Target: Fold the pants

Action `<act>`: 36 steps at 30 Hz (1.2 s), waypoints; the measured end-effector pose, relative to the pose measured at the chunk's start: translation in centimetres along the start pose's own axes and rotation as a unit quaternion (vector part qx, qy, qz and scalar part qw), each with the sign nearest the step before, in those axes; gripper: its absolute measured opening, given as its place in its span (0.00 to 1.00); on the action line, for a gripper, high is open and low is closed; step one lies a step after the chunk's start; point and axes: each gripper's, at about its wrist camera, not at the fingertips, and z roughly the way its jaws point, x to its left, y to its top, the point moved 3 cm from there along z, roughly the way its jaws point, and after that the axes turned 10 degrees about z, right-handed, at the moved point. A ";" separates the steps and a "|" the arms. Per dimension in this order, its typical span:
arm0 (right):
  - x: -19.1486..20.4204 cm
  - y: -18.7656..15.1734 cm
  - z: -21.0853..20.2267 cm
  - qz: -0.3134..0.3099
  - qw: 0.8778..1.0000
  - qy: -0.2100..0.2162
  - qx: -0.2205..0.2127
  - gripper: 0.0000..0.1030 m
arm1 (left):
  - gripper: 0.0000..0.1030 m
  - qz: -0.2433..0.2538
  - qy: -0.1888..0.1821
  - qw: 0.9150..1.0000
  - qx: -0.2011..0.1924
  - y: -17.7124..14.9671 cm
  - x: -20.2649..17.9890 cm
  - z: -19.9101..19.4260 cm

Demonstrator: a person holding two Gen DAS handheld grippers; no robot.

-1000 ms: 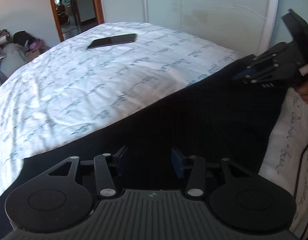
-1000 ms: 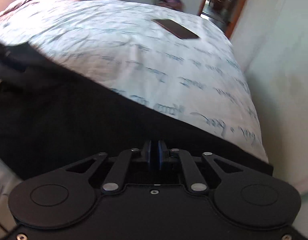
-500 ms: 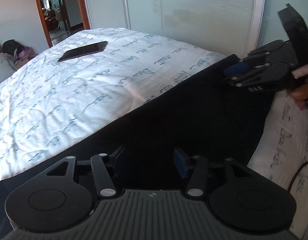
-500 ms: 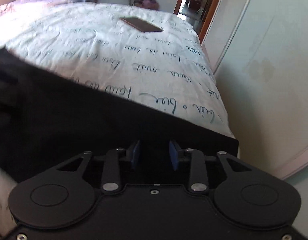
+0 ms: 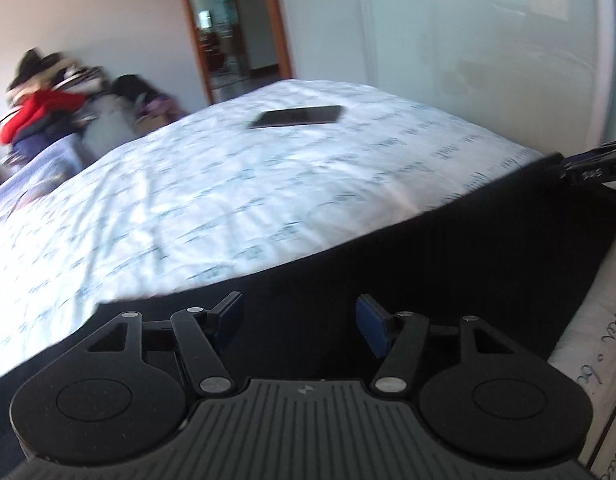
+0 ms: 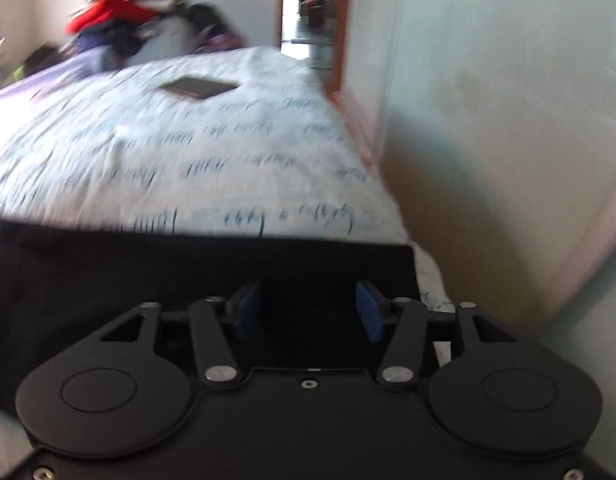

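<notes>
white script-printed bed sheet (image 5: 212, 200) lying under everything | black fabric pants (image 5: 448, 256) lying flat along the sheet's near edge | left gripper (image 5: 299, 320) hovering over them, jaws gaping, gripping nothing | right gripper (image 6: 308, 312) likewise spread, empty | dark rectangular phone (image 5: 298, 116) resting farther up

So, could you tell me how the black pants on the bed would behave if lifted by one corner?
The black fabric pants lie flat and follow the white printed bedsheet, so they would probably droop. They look thin, so likely light.
</notes>
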 end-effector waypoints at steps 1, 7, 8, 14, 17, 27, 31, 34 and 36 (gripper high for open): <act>1.9 0.6 -1.2 -0.003 0.999 0.031 -0.019 0.47 | 0.65 -0.010 0.022 1.000 0.000 -0.7 1.2 -0.7; 20.4 -0.9 -2.6 -0.140 0.946 0.290 0.020 0.67 | 0.68 -0.101 0.169 0.979 0.049 -5.8 10.4 -4.2; 23.8 -1.8 -2.3 -0.187 0.934 0.304 0.028 0.64 | 0.69 -0.117 0.181 0.975 0.056 -6.6 11.8 -4.8; 37.5 -5.3 2.9 -0.323 0.878 0.338 0.104 0.49 | 0.83 -0.097 0.244 0.961 0.087 -10.4 16.4 -5.9; 38.8 -4.6 5.3 -0.285 0.904 0.306 0.092 0.69 | 0.82 -0.070 0.273 0.952 0.121 -11.8 16.7 -4.3; 28.5 -8.3 -2.7 -0.276 0.930 0.227 0.084 0.70 | 0.89 -0.041 0.151 0.986 0.060 -11.8 11.8 -6.2; 21.2 -8.6 -4.7 -0.213 0.951 0.204 0.093 0.71 | 0.88 -0.005 0.183 0.980 0.081 -13.0 10.1 -5.0; 15.7 -7.0 -6.1 -0.166 0.976 0.134 0.040 0.73 | 0.82 -0.021 0.159 0.985 0.060 -10.8 9.8 -6.6; 12.8 -6.1 -5.4 -0.116 0.987 0.105 0.024 0.76 | 0.86 -0.025 0.123 0.992 0.022 -8.3 8.3 -7.1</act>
